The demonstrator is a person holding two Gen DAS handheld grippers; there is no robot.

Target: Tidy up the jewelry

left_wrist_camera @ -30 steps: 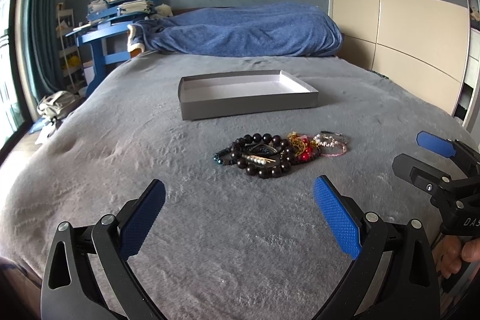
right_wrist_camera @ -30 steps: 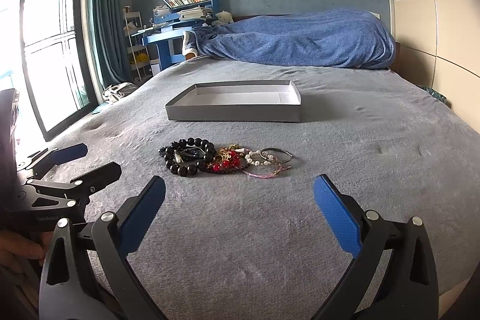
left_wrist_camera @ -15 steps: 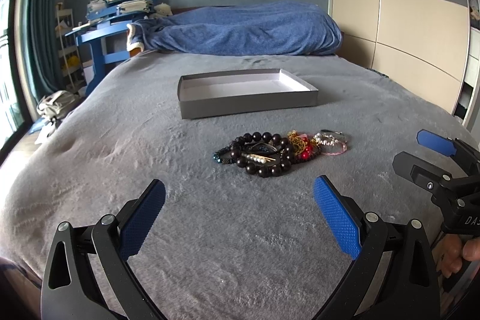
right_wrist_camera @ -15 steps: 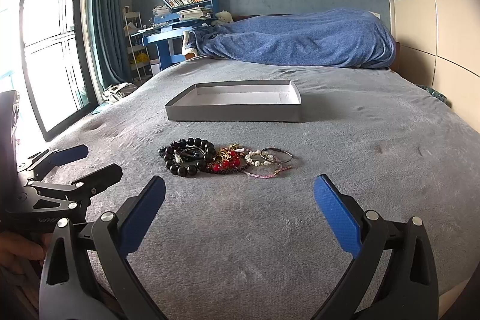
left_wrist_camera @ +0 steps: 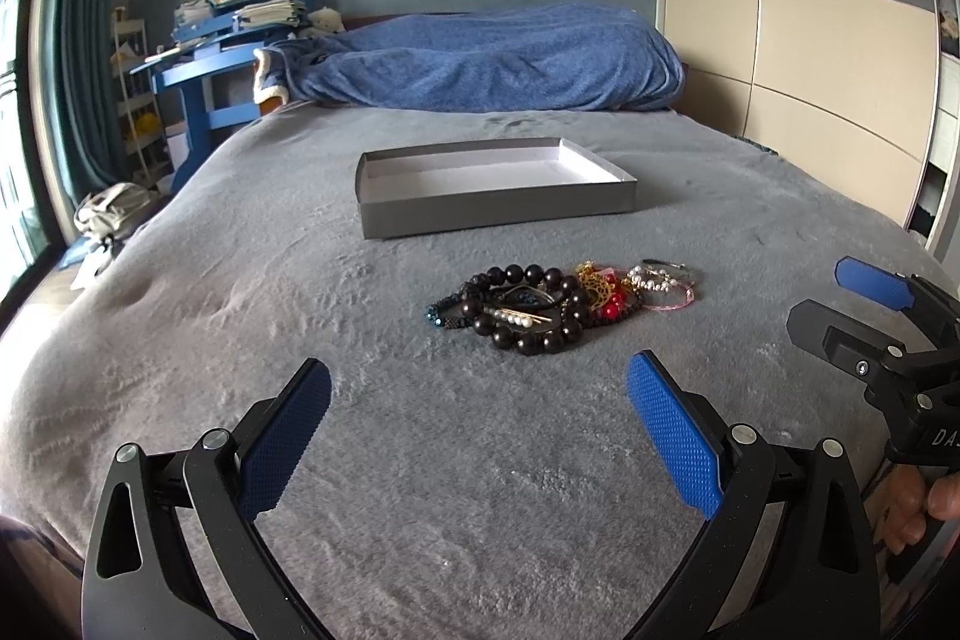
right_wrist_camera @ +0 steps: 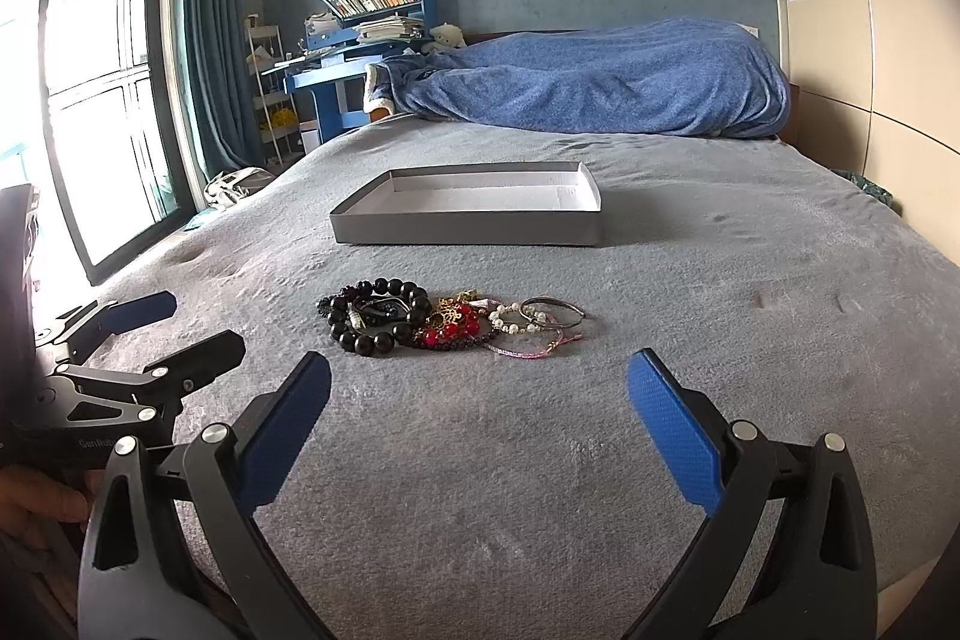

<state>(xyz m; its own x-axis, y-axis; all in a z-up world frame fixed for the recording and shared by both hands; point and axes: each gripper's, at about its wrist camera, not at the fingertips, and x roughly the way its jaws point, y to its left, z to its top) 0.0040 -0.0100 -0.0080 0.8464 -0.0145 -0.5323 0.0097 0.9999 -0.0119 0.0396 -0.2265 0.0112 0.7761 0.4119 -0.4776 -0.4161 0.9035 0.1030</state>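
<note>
Both grippers are hovering low over the grey plush bedspread (left_wrist_camera: 252, 280), short of a tangled heap of jewelry (left_wrist_camera: 558, 304) that is lying well in front of a shallow grey cardboard tray with a pale inside (left_wrist_camera: 498, 208); nothing is sitting in the tray yet, so the sorting is judged to be only starting. The left gripper (left_wrist_camera: 480, 421) is standing with its blue-padded fingers spread wide and gripping nothing, and the right gripper (right_wrist_camera: 480, 421) is likewise spread and empty. In the heap, a bracelet of large dark round beads (right_wrist_camera: 375, 319) is lying at the left, a red-and-gold beaded piece (right_wrist_camera: 450, 325) is sitting in the middle, and a pearl strand, a thin metal bangle (right_wrist_camera: 555, 310) and a pink cord are trailing off to the right. The pieces are overlapping, so a good first pick is probably an outer one: the right gripper taking the bangle or pearls from the edge, closing on a single strand and lifting slowly so that snagged neighbours are falling free rather than riding along to the tray.
</note>
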